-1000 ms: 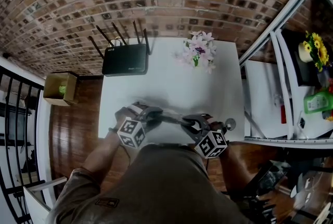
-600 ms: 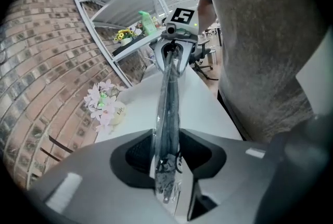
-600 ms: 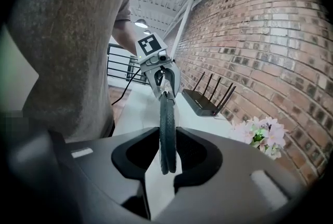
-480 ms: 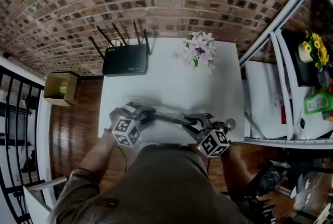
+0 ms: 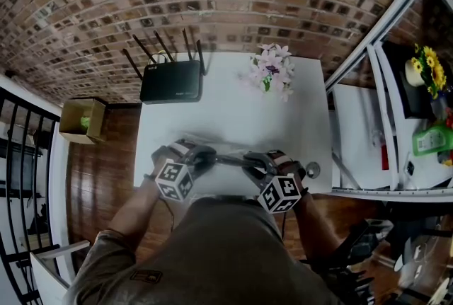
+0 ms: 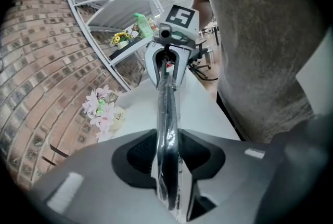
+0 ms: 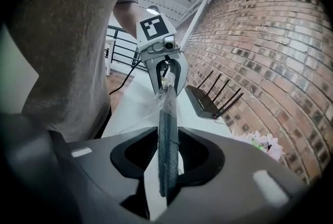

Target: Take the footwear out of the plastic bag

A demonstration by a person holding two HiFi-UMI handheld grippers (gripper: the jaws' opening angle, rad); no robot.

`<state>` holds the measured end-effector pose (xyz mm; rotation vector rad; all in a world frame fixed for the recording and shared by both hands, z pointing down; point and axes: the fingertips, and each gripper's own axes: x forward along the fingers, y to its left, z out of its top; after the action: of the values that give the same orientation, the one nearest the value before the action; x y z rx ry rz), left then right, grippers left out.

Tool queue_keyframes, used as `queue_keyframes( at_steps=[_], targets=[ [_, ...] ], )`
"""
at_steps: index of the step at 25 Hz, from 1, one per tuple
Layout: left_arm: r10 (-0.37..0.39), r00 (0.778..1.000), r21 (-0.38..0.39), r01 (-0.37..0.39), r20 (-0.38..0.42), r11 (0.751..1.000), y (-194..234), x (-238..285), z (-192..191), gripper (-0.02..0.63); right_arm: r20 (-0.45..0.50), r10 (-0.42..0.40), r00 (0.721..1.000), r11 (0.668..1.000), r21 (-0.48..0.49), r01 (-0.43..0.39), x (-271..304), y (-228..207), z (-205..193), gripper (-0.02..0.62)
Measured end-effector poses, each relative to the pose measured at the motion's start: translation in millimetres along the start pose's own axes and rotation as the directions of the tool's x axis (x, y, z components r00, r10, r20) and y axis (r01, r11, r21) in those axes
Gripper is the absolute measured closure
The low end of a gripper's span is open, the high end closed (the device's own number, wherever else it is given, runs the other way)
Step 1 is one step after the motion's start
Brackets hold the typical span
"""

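Note:
A flat dark piece of footwear [image 5: 226,159] inside a clear plastic bag [image 6: 170,141] is stretched edge-on between my two grippers, just above the near edge of the white table [image 5: 233,112]. My left gripper [image 5: 200,155] [image 6: 167,154] clamps one end; its jaws have just been closing, and the bagged footwear sits between the pads. My right gripper [image 5: 253,163] [image 7: 167,166] grips the other end of the footwear [image 7: 167,132]; its jaws have just been opening a little, with the ribbed sole still between the pads. Each gripper view shows the opposite gripper [image 6: 165,69] [image 7: 166,75] at the far end.
A black router [image 5: 170,81] with several antennas stands at the table's far left, and a bunch of pale flowers [image 5: 271,68] at the far right. A white metal shelf [image 5: 368,119] borders the right side. A cardboard box [image 5: 81,119] sits on the wooden floor to the left.
My right gripper has shifted slightly left toward the other one and rolled a little. My left gripper has stayed nearly in place. The bagged footwear remains held between them.

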<state>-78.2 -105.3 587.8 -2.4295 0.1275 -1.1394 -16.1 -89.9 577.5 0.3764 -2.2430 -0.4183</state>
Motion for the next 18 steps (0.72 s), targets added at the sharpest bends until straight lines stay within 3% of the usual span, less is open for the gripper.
queue_keyframes(
  at_steps=[12,18],
  targets=[
    [0.018,1.000,-0.043,-0.019,-0.021,0.999,2,-13,-23,0.505,-0.005,-0.021,1.000,0.998,0.059,0.021,-17,3,-20,0.471],
    [0.012,1.000,-0.029,-0.012,-0.011,1.000,0,-12,-17,0.511,-0.028,-0.010,1.000,0.997,0.076,0.012,-14,4,-25,0.436]
  ],
)
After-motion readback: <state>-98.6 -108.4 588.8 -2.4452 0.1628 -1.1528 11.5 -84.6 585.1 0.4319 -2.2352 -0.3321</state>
